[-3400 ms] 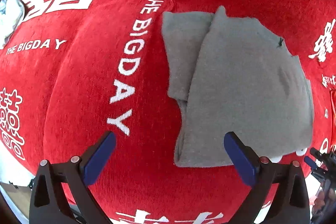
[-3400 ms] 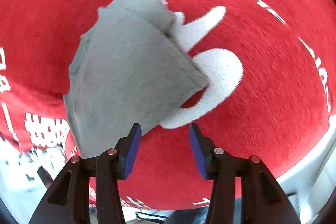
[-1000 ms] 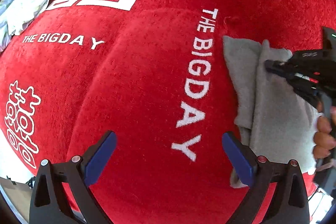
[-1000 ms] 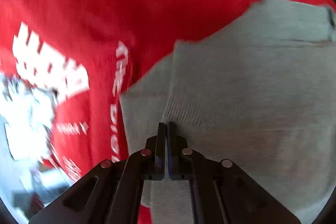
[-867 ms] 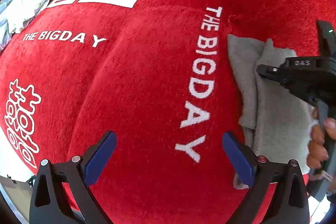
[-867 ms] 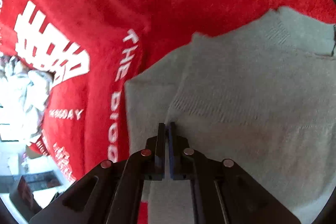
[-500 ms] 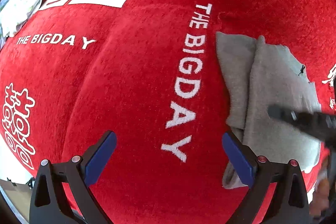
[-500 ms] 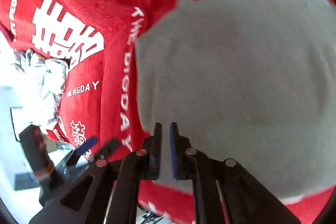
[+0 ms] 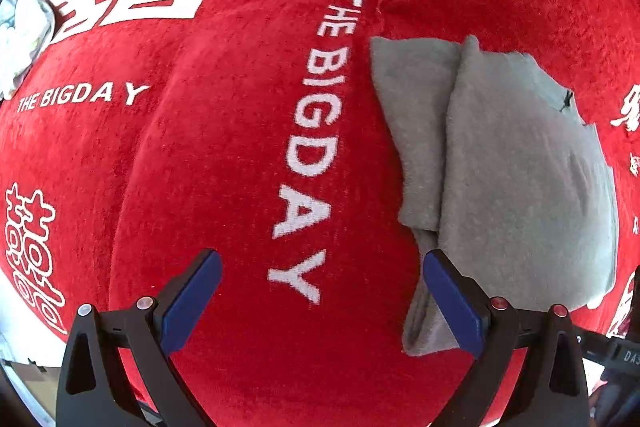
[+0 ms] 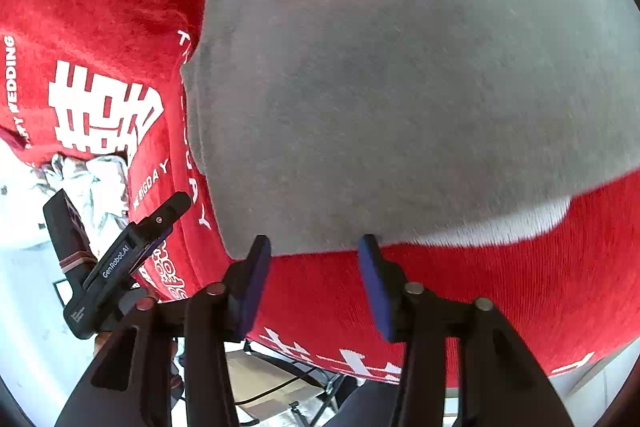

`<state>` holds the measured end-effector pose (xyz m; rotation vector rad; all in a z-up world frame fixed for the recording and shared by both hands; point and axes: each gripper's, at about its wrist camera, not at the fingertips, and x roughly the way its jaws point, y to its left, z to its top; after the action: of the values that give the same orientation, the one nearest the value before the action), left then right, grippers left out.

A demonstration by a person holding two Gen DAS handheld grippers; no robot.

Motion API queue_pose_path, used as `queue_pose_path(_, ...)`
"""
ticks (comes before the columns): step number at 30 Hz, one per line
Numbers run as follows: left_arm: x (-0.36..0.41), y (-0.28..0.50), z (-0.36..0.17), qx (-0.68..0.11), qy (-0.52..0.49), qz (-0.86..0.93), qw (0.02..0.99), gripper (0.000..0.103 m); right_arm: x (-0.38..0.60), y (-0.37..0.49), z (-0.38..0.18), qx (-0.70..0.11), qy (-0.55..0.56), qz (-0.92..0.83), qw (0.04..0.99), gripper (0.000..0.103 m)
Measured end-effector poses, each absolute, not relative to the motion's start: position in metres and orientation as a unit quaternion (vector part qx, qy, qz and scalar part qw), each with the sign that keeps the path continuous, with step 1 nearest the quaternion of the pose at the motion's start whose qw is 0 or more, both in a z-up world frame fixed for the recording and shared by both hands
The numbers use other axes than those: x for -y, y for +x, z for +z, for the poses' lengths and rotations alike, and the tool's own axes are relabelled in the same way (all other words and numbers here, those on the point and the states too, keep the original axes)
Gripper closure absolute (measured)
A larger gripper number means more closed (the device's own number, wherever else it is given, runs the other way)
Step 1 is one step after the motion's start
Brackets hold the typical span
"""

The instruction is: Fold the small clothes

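Garment: a grey knitted garment (image 9: pixel 520 179), partly folded, lies flat on the red cloth (image 9: pixel 224 163), right of centre in the left wrist view.
Feel: likely soft, light and limp; layers may slide apart when lifted.
Left gripper (image 9: pixel 320 291): jaws wide apart, nothing between them, right pad just over the garment's lower left corner.
Right gripper (image 10: pixel 314 269): jaws opening, empty, at the garment's near edge.
Hold: pinch all layers at a corner or folded edge.
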<state>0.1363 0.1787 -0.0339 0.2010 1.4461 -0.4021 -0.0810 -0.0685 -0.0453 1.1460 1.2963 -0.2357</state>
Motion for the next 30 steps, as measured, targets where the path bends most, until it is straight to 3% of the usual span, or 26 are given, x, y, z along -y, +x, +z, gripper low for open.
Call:
queue_pose_path(16,-0.156,0.124,-0.035,-0.651,0.096,-0.224,0.719,0.001,0.070,-0.109,-0.061,-0.513,0.572,-0.114,0.630,0.039)
queue_pose_path(30,-0.150,0.141,-0.050,-0.679,0.073,-0.233,0.692,0.001,0.080,-0.125,-0.083,-0.395,0.683,-0.091,0.608,0.036)
